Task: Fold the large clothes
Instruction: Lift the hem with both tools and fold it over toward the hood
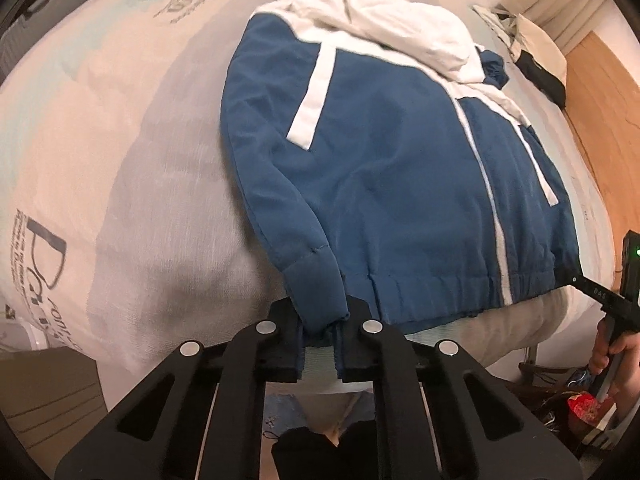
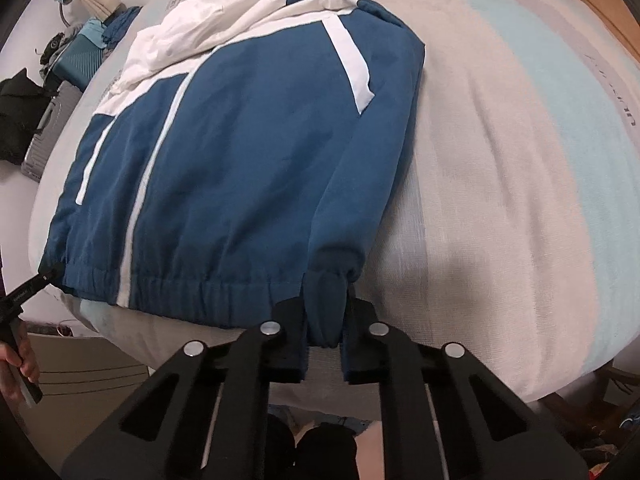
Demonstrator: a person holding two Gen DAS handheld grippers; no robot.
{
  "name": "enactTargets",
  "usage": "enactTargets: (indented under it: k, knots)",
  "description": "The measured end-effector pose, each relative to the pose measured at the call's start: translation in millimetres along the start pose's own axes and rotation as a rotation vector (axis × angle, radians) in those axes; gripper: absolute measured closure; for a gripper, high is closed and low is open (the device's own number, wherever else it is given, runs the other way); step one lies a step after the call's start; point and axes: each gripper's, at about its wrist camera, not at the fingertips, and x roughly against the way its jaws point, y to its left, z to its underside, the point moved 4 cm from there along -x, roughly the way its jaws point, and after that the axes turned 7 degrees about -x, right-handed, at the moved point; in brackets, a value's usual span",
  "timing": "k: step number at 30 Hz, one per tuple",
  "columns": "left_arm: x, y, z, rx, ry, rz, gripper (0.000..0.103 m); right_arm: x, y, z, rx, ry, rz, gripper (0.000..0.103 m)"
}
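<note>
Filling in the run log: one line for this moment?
stage: bottom corners pinched | left gripper: shut on jacket cuff corner | right gripper: shut on other corner | jacket: flat on bed

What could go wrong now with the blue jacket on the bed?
The left gripper and right gripper each pinch only a small bit of the jacket at its bottom edge, so the cloth might slip out when lifted. The white hood lies bunched at the top and could crumple inside a fold. The hem sits at the edge of the bed and might slide off.
</note>
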Motion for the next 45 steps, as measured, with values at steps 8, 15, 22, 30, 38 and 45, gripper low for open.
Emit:
enactTargets:
  k: [8, 15, 22, 30, 38, 45]
  knots:
    - [27.0, -6.9, -19.9, -0.047, -0.037, 0.003, 0.096, 29.5, 11.3, -15.0, -0.002, -0.046, -0.019, 0.096]
    - [47.5, -7.0, -48.4, -0.058, -0.062, 0.018, 0.097, 63.7, 32.1, -49.4, 0.0, -0.113, -0.018, 0.096]
    - [75.3, 0.2, -99.0, -0.047, -0.116, 0.046, 0.097, 97.5, 46.3, -92.0, -0.034, -0.179, -0.019, 0.096]
    - [68.4, 15.2, -182.5, -0.003, -0.139, 0.088, 0.097, 95.9, 49.8, -167.9, -0.072, -0.216, -0.079, 0.097]
    - [18.6, 27.9, -283.0, 0.062, -0.112, 0.023, 0.097, 40.2, 58.5, -273.6, -0.048, -0.157, -0.153, 0.097]
    - [-30.3, 46.6, -353.8, 0.119, -0.093, -0.004, 0.097, -13.3, 69.7, -353.0, -0.016, -0.081, -0.159, 0.097]
